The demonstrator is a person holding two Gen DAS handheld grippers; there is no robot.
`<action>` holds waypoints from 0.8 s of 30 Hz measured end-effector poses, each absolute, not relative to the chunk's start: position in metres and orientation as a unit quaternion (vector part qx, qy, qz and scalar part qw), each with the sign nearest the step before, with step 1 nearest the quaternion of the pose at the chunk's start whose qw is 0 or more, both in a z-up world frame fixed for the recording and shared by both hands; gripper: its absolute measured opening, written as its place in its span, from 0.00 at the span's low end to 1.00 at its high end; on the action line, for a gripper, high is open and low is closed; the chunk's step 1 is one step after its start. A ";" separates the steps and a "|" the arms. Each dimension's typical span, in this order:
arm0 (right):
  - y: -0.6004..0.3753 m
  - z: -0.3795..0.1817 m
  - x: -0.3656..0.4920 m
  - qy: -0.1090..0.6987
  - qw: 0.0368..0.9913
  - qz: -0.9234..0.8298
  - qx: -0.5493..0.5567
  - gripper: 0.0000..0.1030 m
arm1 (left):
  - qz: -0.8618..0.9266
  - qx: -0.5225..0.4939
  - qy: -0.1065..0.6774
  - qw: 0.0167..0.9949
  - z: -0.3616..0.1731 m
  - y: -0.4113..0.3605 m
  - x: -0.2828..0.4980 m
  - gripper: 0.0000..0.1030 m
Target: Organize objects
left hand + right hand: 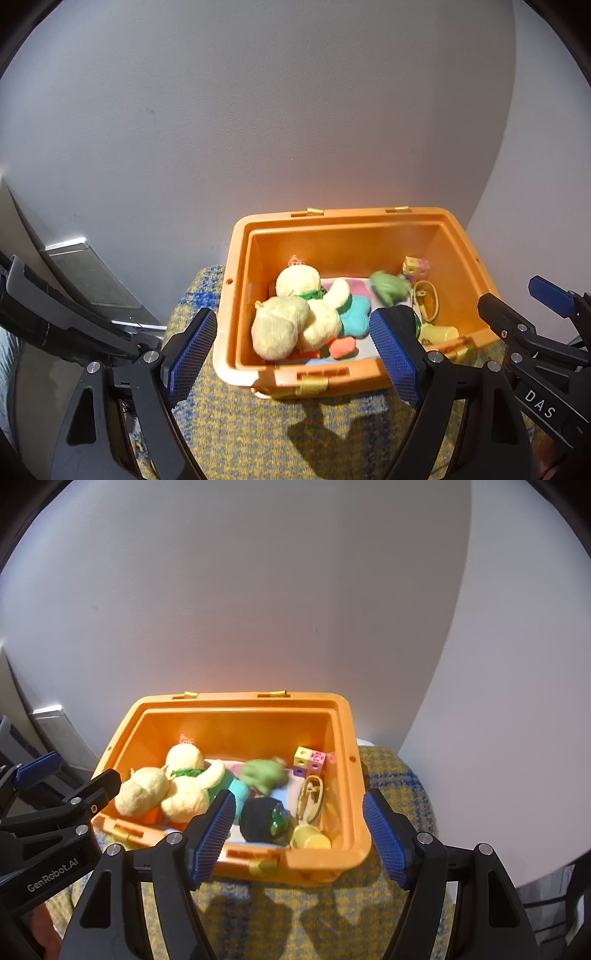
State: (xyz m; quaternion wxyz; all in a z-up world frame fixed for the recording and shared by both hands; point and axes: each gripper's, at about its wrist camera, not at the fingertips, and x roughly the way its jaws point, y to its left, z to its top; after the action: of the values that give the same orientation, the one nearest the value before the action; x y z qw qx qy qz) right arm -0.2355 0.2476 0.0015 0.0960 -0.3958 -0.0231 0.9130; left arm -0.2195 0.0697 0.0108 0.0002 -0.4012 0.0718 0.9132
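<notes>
An orange plastic bin sat open on a surface covered with yellow-and-blue woven fabric, against a pale wall. Inside it, toward its left side, lay a cream plush duck with a green band at its neck, and touching it on the near left a round cream plush toy. A teal plush piece lay against the duck's right side, with a small orange-red piece just in front. A blurred green plush toy was near the middle of the bin, above the other toys; whether it rested on them could not be told. At the far right corner stood a cluster of yellow, pink and purple cubes. Nearer along the right wall lay a yellow ring-shaped toy, a yellow cup on its side, and beside it a black wheel-like toy with a green centre.

The left tongs were spread wide and held nothing, one blue pad outside the bin's left wall and the other over its near right part. The right tongs were likewise wide apart and empty, straddling the bin's near right corner.
</notes>
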 end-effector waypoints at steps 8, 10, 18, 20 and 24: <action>0.247 0.005 -0.212 -0.016 0.101 0.914 -0.393 0.70 | 0.916 -0.396 0.067 0.000 0.018 0.070 -0.193 0.83; 0.247 0.005 -0.206 -0.016 0.102 0.915 -0.391 0.70 | 0.916 -0.395 0.066 0.000 0.018 0.069 -0.188 0.83; 0.245 0.006 -0.179 -0.013 0.105 0.916 -0.388 0.70 | 0.917 -0.394 0.061 0.001 0.020 0.068 -0.161 0.83; 0.245 0.006 -0.172 -0.011 0.106 0.916 -0.385 0.70 | 0.918 -0.393 0.060 -0.001 0.021 0.067 -0.152 0.83; 0.242 0.005 -0.158 -0.004 0.107 0.917 -0.383 0.70 | 0.919 -0.390 0.059 -0.006 0.021 0.065 -0.135 0.83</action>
State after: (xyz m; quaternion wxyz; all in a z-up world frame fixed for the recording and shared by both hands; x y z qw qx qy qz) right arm -0.1576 0.2420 0.0051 0.1072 -0.3833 -0.0044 0.9174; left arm -0.1348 0.0646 0.0211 -0.0065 -0.3903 0.0586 0.9188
